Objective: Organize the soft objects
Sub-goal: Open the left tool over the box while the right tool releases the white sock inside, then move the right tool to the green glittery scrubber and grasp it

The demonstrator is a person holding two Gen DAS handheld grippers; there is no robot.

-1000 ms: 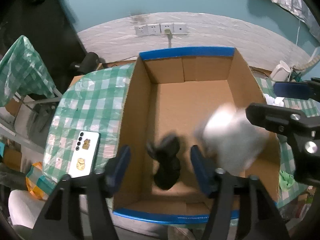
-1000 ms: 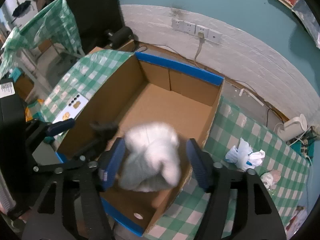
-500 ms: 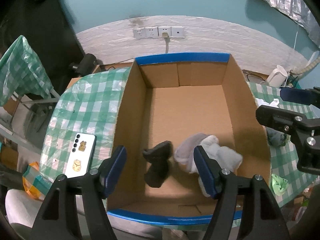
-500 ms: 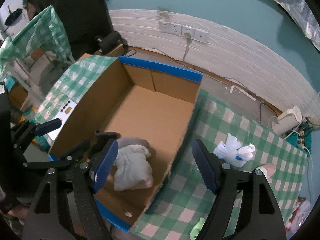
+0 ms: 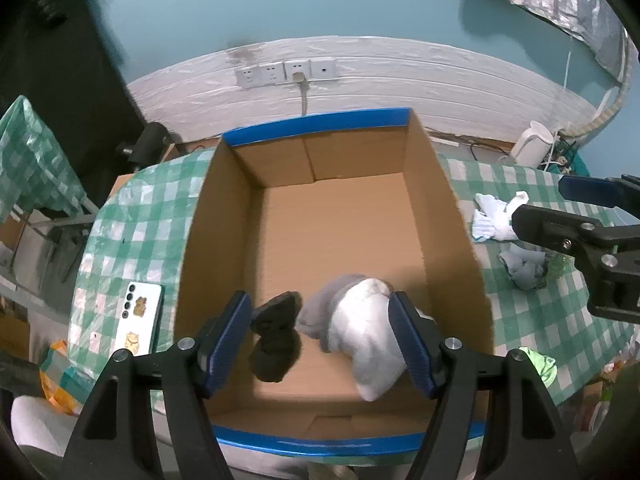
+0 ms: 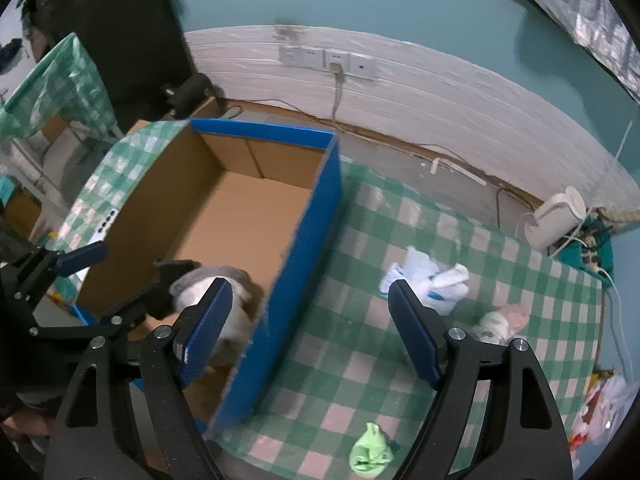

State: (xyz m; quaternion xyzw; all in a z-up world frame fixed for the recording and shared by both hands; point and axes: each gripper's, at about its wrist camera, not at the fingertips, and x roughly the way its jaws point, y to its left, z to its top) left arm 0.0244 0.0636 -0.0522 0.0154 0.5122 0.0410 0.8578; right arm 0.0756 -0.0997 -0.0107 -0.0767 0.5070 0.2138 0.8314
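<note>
Two socks (image 5: 360, 336) in one cardboard box (image 5: 444, 216)

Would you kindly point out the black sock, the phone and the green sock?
black sock (image 5: 276, 344), left wrist view, its middle.
phone (image 5: 138, 324), left wrist view, its back.
green sock (image 6: 370, 450), right wrist view, its middle.

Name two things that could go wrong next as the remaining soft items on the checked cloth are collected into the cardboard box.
1. The right gripper straddles the tall blue wall of the cardboard box; swinging across could knock or shift the box.
2. The green sock lies near the front edge of the table; a clumsy grab might push it off.
3. The white socks lie bunched together, so one may slip out.
</note>
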